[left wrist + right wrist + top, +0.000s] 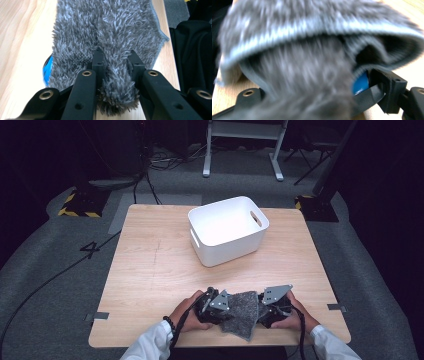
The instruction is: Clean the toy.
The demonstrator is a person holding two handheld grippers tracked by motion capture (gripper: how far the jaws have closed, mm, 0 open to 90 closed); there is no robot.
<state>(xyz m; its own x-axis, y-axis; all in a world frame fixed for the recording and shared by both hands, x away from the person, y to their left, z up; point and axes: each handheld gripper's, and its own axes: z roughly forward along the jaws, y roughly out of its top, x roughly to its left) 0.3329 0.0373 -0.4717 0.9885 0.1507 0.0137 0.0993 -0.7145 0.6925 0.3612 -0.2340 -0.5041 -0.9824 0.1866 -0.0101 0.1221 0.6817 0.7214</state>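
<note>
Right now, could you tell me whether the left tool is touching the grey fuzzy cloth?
Touching. The left gripper view shows the left tool pinching a bunched fold of the grey fuzzy cloth between its black jaws.

- A white bin stands on the desk, toward its far edge and right of the middle (slot handles cut into its walls), turned askew to the desk's edges.
- Bits of grey tape sit at the desk's left and right edges.
- Beyond the far edge, a white frame stands on grey floor.
- Black cables trail across the floor off the desk's left side.
</note>
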